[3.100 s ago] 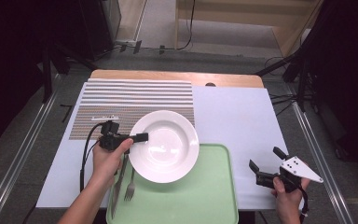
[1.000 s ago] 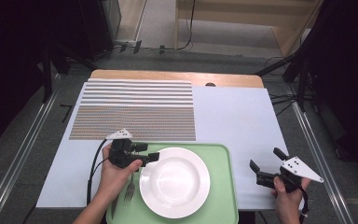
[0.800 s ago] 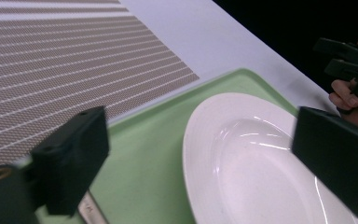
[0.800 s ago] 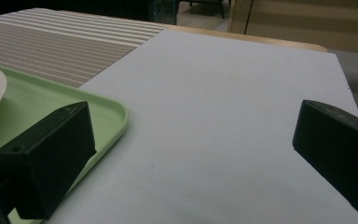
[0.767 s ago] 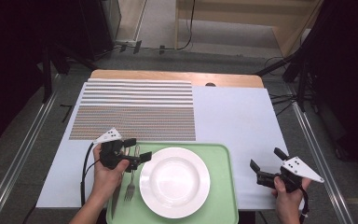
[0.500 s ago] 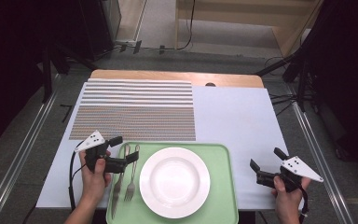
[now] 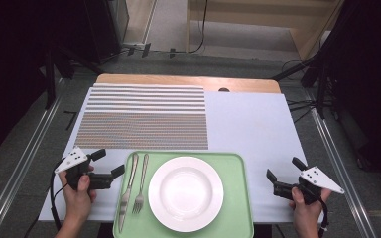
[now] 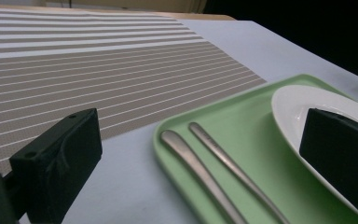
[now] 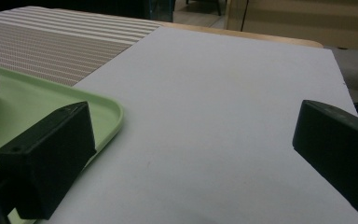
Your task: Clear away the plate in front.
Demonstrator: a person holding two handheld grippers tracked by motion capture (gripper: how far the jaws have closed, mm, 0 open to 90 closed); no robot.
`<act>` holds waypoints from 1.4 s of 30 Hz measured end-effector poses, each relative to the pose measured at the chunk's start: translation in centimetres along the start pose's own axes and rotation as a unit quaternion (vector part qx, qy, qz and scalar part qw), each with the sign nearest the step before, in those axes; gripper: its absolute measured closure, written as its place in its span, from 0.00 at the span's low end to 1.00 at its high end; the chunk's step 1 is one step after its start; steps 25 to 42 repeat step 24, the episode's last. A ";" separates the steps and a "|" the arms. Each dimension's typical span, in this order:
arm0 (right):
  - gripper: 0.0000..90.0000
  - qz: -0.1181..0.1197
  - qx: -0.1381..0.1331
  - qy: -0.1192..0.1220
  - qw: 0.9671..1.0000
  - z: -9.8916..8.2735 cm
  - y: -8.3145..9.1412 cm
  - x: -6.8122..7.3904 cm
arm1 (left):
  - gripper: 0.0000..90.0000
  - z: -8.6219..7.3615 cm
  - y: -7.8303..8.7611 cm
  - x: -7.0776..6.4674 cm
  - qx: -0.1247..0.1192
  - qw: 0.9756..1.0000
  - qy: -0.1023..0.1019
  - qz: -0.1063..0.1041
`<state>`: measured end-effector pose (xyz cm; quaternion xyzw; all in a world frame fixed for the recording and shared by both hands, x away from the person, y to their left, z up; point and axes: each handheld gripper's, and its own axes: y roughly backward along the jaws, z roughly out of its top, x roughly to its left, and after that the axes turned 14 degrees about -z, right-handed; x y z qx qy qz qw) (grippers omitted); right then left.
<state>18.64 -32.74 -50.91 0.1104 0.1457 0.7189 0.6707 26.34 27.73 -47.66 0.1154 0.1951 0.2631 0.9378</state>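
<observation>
- Two grippers at the near edge of the table, one at each side of a green tray [image 7: 235, 218].
- Left gripper [image 7: 110, 163]: just left of the tray, jaws spread wide with nothing between them. They have just been opening; in its own view the pads frame bare tabletop and the tray's corner.
- Right gripper [image 7: 283, 167]: well to the right of the tray, jaws wide apart and empty, over the pale table cover [image 7: 248, 119].
- White plate [image 7: 185, 193]: sits flat in the middle of the tray, apart from both grippers.
- Knife [image 7: 126, 191] and fork [image 7: 140, 186]: side by side on the tray's left strip, handles pointing away from the person, just left of the plate.
- Striped placemat [image 7: 144, 116]: beyond the tray, on the far left part of the cover.
- Writing: no brand, label or lettering readable on plate, tray, cutlery or grippers.
</observation>
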 end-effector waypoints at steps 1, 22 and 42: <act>0.00 0.000 -0.001 0.000 1.000 0.0 0.0 0.0 | 0.00 -0.1 0.4 0.2 -0.001 1.000 -0.002 0.004; 0.00 -0.013 -0.001 -0.005 1.000 0.1 0.0 -0.1 | 0.00 -1.5 5.9 2.7 -0.017 0.997 0.003 0.077; 0.00 -0.016 -0.003 -0.006 1.000 0.2 0.0 -0.2 | 0.00 -1.5 5.8 2.7 -0.014 0.997 0.001 0.078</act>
